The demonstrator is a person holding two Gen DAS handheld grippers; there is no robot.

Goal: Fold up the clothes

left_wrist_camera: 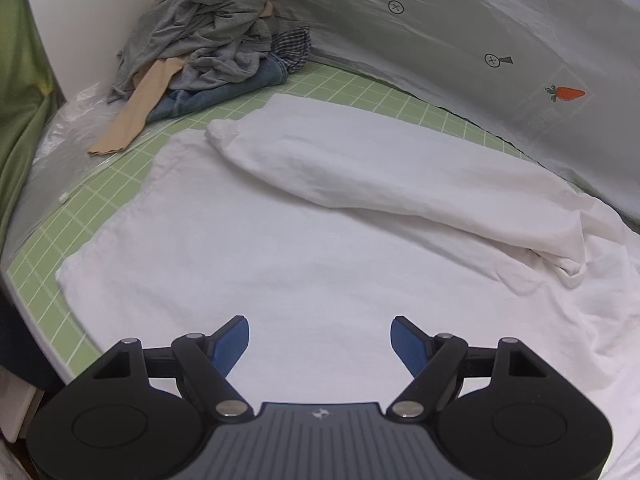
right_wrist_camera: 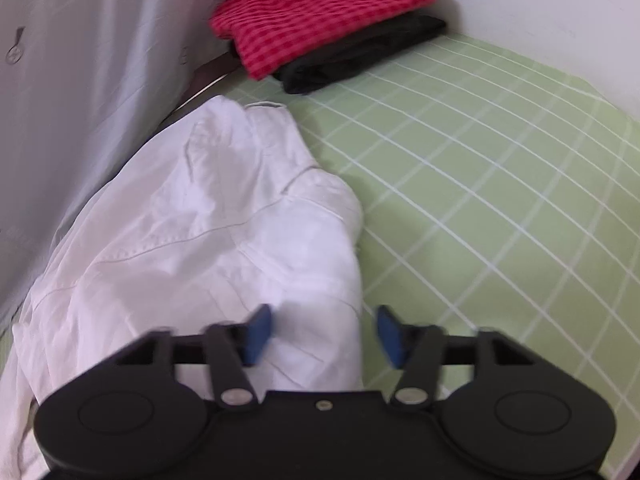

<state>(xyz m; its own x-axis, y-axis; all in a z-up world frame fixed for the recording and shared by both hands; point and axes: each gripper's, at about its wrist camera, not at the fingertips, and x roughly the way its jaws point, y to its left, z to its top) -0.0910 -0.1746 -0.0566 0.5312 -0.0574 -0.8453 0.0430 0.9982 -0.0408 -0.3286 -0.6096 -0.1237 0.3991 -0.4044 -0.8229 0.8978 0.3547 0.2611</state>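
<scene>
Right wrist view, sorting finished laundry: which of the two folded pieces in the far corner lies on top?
The red checked cloth lies on top; the black garment sits beneath it, showing only along its near edge.

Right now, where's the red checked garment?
Right wrist view, top centre: the red checked garment lies folded on a black garment at the far edge of the green grid mat, beyond the white shirt.
</scene>
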